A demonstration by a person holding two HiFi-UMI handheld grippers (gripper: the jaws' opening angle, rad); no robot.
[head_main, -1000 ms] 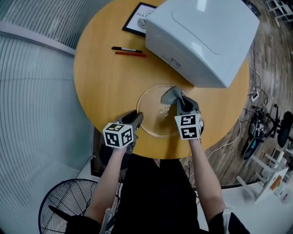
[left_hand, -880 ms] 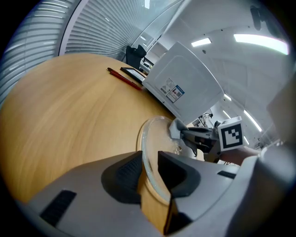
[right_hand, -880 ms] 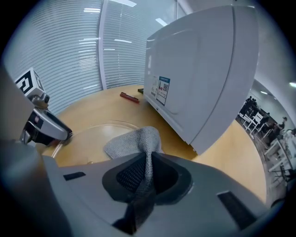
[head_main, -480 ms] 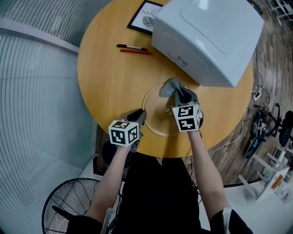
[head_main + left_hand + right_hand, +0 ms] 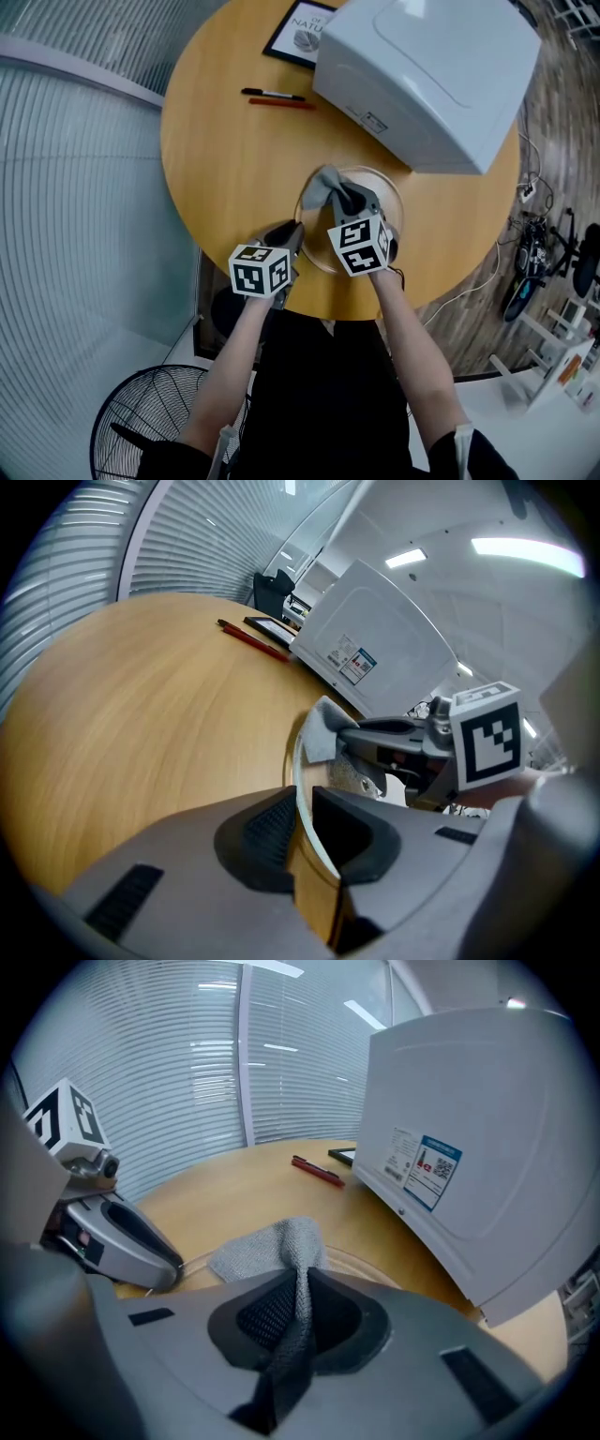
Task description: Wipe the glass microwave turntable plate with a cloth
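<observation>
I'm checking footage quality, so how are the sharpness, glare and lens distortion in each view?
Head view: sharp and evenly lit, though the clear glass plate nearly vanishes against the table. Left gripper view: heavy fisheye, dark corners, ceiling lights blown out. Right gripper view: same bending, blinds curve; the cloth is crisp.

The counter [image 5: 225,150] is honey-yellow wood with a faint straight grain. The microwave [image 5: 431,66] is plain white, and its label [image 5: 431,1171] is white with a blue band across the top. The cloth [image 5: 325,185] is mid-grey with a fine woven texture. The plate [image 5: 394,197] is clear glass, with the wood colour showing through. The black pen [image 5: 272,93] lies by the red pen [image 5: 281,102]. The frame [image 5: 302,37] is black around a white card with dark print. The fan [image 5: 141,422] is black wire. The floor [image 5: 553,141] is brown planks. The blinds [image 5: 187,1072] are pale grey-blue, finely striped.
</observation>
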